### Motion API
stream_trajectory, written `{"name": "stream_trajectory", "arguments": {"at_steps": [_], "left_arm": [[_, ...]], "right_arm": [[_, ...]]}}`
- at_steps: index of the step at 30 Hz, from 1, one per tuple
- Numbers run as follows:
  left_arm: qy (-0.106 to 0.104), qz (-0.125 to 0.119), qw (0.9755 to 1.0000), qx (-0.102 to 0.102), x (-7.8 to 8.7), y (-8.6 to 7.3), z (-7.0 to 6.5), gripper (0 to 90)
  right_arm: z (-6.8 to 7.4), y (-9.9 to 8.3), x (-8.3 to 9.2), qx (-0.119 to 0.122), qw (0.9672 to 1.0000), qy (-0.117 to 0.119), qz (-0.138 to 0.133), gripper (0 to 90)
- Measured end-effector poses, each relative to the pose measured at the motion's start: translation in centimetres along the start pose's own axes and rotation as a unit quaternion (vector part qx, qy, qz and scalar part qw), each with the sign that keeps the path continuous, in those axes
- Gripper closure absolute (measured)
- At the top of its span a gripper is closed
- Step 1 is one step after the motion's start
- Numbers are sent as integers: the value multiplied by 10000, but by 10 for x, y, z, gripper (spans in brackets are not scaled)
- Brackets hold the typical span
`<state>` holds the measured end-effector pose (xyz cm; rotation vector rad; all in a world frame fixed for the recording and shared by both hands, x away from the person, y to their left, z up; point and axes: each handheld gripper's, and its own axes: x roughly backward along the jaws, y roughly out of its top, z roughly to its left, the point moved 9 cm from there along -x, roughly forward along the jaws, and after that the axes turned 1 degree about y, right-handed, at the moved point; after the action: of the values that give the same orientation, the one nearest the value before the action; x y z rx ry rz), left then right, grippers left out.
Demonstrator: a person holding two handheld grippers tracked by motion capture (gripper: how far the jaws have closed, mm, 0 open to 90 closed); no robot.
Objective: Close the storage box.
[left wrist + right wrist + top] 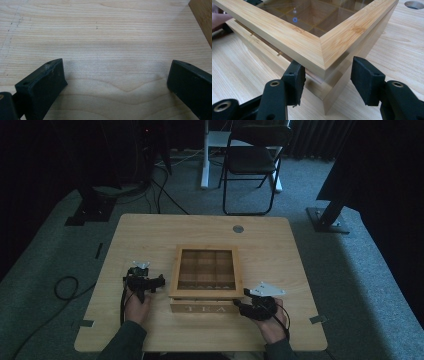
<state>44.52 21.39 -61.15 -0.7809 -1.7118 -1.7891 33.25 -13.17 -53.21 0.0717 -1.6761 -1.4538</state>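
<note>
At frame centre the tea box (206,272) sits, lid ajar; the right gripper (325,80) straddles its corner unclenched, and the left gripper (116,82) gapes over bare table (100,37).

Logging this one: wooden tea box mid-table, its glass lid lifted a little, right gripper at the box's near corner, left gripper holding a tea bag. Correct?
Not quite. The left gripper holds nothing: the left gripper view shows its fingers spread over bare table. The tea box, lifted lid and right gripper are as you say.

L gripper (115,80) jaws wide apart over bare table (100,32); box edge (203,20) top right.
</note>
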Motion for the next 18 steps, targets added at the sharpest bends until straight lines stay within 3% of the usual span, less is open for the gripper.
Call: {"name": "stream_trajectory", "arguments": {"at_steps": [18], "left_arm": [[1,0,10000,1,0,0,0,16]], "right_arm": [[2,-12,-2,24,9998,106,183,431]]}}
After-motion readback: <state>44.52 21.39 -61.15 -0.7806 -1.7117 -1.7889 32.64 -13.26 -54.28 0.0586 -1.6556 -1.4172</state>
